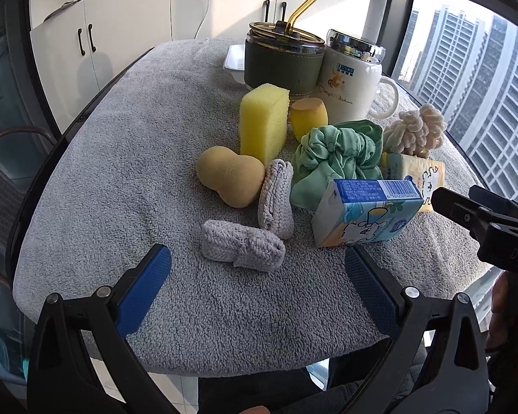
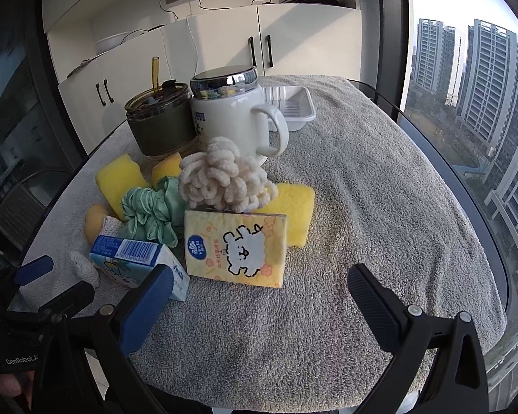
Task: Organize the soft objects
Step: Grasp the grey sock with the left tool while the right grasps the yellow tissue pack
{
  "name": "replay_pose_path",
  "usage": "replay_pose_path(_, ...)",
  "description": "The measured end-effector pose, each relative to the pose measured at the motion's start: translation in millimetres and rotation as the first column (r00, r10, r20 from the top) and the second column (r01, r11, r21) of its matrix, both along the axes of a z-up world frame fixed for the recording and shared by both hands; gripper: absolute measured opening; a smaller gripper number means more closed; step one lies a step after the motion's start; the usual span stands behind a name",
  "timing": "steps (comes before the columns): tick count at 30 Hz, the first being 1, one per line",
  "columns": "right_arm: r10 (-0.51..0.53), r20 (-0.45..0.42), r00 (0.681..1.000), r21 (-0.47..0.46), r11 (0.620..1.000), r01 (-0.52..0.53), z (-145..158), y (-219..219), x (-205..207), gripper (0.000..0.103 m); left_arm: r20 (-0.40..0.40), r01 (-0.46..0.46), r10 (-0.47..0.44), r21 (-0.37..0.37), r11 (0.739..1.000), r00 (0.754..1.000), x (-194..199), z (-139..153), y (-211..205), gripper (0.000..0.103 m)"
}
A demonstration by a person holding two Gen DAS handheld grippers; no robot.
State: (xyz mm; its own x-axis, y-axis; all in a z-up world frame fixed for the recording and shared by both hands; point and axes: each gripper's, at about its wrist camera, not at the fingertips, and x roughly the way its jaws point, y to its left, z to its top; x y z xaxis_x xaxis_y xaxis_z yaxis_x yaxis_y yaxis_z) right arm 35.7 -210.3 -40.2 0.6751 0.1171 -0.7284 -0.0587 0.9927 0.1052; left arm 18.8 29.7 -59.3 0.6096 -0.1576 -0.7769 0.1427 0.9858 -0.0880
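Observation:
Soft things lie clustered on a grey towel-covered table. My left gripper is open, just short of a folded grey knit cloth; a second grey cloth, a tan gourd-shaped sponge, yellow sponges, a green scrunchie and a blue tissue pack lie beyond. My right gripper is open, in front of a yellow tissue pack. Behind it are a cream looped scrunchie and a yellow sponge.
A green-sleeved glass cup with straw, a white lidded mug and a white tray stand at the table's far side. White cabinets are behind. A window is on the right. A chair stands left.

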Motion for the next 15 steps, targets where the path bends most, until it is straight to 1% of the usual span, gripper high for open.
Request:
replay_pose_path(3,0.02,-0.011,1.0,0.009,1.0,-0.02,-4.5,6.2,6.4,0.103,-0.019,-0.011,0.01,-0.009,1.0,1.0,5.5,-6.2,5.5,0.102)
replay_pose_path(7,0.037,-0.027,0.999,0.002,0.999,-0.037,-10.7,15.5,15.6,0.102,-0.015,0.004,-0.005,-0.019,1.0,1.0,10.1,-10.6,6.7,0.102)
replay_pose_path(9,0.035,-0.034,0.999,0.0,0.999,-0.035,-12.8,17.9,21.1,0.102,-0.029,0.01,-0.011,-0.021,1.0,1.0,13.9,-14.9,6.7,0.102)
replay_pose_path(12,0.034,-0.069,0.997,0.004,0.999,-0.034,-20.4,20.3,29.4,0.102,-0.041,0.008,-0.009,-0.032,0.999,0.999,18.9,-19.5,9.7,0.101)
replay_pose_path(13,0.035,-0.083,0.996,0.011,0.999,-0.034,-23.7,20.2,30.9,0.102,-0.038,0.008,-0.009,-0.033,0.999,0.999,19.8,-19.5,10.3,0.101)
replay_pose_path(15,0.043,-0.107,0.993,0.023,0.999,-0.04,-29.2,20.4,35.3,0.096,-0.034,0.007,-0.009,-0.047,0.999,0.999,21.5,-18.6,12.5,0.1)
